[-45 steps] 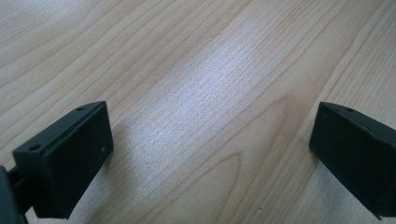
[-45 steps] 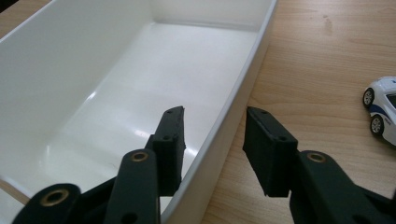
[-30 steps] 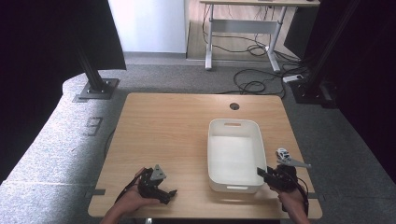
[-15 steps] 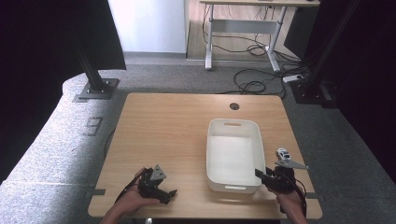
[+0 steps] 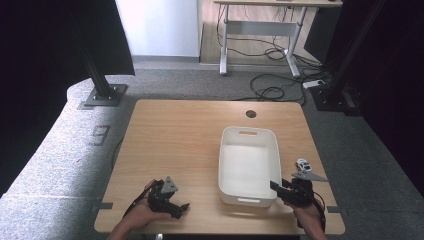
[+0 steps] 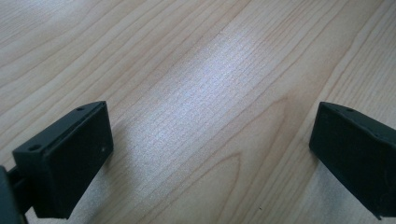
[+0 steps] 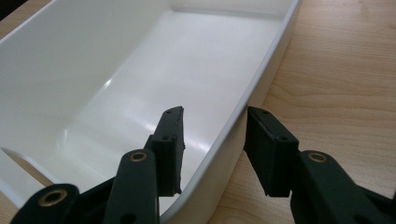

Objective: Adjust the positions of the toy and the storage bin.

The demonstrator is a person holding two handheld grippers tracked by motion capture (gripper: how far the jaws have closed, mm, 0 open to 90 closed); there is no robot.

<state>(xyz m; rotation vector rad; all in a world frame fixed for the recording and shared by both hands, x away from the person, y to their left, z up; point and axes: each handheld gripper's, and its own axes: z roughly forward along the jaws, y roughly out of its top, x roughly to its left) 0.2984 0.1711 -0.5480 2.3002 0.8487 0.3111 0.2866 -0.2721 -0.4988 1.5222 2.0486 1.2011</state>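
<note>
In the high view, a white plastic tub [image 5: 248, 165] sat on the right half of the wooden worktop [image 5: 175, 140], its long side running away from the person. The right gripper [image 5: 278, 187] was at the tub's near right corner, held by the person's right hand [image 5: 309, 215]. A small white toy car [image 5: 303, 164] lay on the worktop just beside the tub's right wall, a little beyond that gripper. The left gripper [image 5: 181, 207] rested low near the worktop's front edge, well apart from the tub, in the person's left hand [image 5: 142, 214].

In the left gripper view, the two black fingers [image 6: 70, 158] stood wide apart over bare wood grain, with nothing between them.

In the right gripper view, the right gripper [image 7: 212, 149] straddled the tub's wall [image 7: 233, 135]: one of its fingers [image 7: 170, 144] hung inside the tub and the other outside over the worktop. The fingers stood narrow and had just been opening; a gap showed between the outer pad and the rim, and the inner finger looked just clear of the wall, so the rim sat between them without being pinched. The tub's inside looked smooth and glossy.
</note>
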